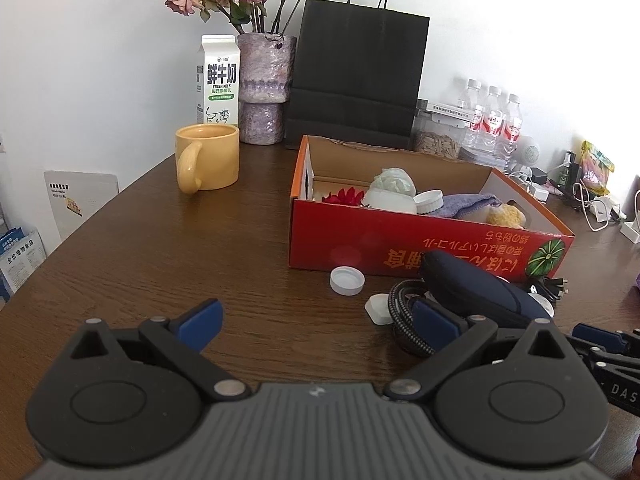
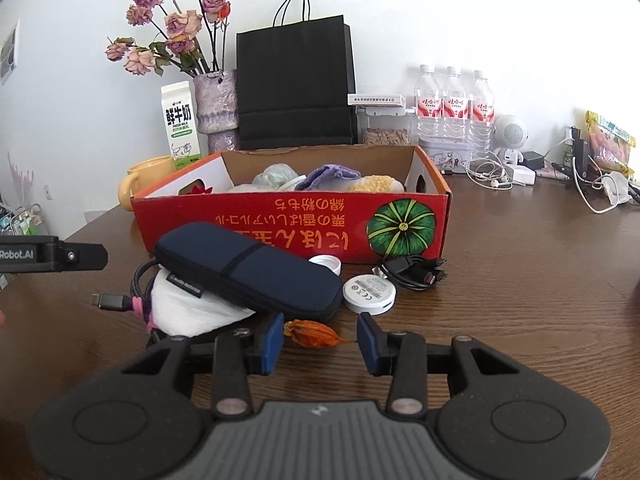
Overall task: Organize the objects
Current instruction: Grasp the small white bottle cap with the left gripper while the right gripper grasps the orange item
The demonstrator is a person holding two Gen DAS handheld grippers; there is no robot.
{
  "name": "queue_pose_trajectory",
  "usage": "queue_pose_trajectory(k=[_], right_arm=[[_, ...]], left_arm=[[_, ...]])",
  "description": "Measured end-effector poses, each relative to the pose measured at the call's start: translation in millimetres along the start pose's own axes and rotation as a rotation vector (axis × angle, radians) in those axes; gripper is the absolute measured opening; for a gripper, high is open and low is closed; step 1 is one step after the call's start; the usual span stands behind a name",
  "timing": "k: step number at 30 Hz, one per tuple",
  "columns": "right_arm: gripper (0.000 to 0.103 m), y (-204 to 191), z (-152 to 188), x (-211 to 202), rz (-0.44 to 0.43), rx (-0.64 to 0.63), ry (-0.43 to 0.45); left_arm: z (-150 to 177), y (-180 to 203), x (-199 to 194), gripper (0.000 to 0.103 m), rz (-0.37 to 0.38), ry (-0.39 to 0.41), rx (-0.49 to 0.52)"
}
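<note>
the left tool [image 1: 316, 328] hangs over a bare patch of the brown wooden surface [image 1: 160, 264] with its blue pads spread wide and nothing between them. ahead of it lies a white bottle cap [image 1: 347, 281], open side up, just in front of the red cardboard box [image 1: 400, 248]. to the right of the cap a small white piece [image 1: 378, 309] touches a coil of braided cable [image 1: 404, 320], and a dark blue pouch [image 1: 476, 284] lies over that coil.

the right tool [image 2: 320, 340] sits low at the near edge of the pile. a dried orange flower [image 2: 314, 334] lies between its blue pads; the left pad meets the flower's thick end, while the right pad seems to reach only the thin tip, so i cannot tell whether it is truly pinched. just beyond, the pouch rests tilted on a white crumpled wad [image 2: 192, 308], with a round white puck [image 2: 369, 293] beside it and a bundle of black cables [image 2: 416, 272] near the box front.

inside the box are a red flower [image 1: 346, 196], a white jar [image 1: 392, 198], a white lid [image 1: 429, 201], a lilac cloth [image 1: 468, 204] and a yellow fluffy thing [image 1: 506, 216]. left of the box stands a yellow mug [image 1: 208, 158], with a milk carton [image 1: 218, 80] and a vase of dried roses [image 1: 264, 88] behind it, and a black paper bag [image 1: 356, 76] behind the box.
</note>
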State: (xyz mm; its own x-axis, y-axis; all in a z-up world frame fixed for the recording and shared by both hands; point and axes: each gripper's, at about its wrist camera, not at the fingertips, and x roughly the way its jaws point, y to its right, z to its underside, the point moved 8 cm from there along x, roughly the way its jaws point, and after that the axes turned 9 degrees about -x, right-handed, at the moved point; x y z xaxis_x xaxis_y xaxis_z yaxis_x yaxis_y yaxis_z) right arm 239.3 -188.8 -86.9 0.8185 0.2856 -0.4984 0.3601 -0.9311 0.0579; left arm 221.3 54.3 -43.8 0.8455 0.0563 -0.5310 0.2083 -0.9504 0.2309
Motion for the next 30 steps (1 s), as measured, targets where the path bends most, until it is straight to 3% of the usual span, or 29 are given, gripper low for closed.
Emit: queue_pose_trajectory(k=[7,16,30], right_arm=[[0.039,14,-9,-3,0.026,-0.024,0.05],[0.039,44,-24,12,0.081,-0.003,0.088],[0.039,50,-21,23,0.052,0.026,0.087]], left_arm=[[-12,-4,18,0.103,-0.042,0.003,0.059],[-23,0,72,0.103,-0.082,-0.059,0.134],[-14,2,110,0.103,-0.02,-0.143,0.061]])
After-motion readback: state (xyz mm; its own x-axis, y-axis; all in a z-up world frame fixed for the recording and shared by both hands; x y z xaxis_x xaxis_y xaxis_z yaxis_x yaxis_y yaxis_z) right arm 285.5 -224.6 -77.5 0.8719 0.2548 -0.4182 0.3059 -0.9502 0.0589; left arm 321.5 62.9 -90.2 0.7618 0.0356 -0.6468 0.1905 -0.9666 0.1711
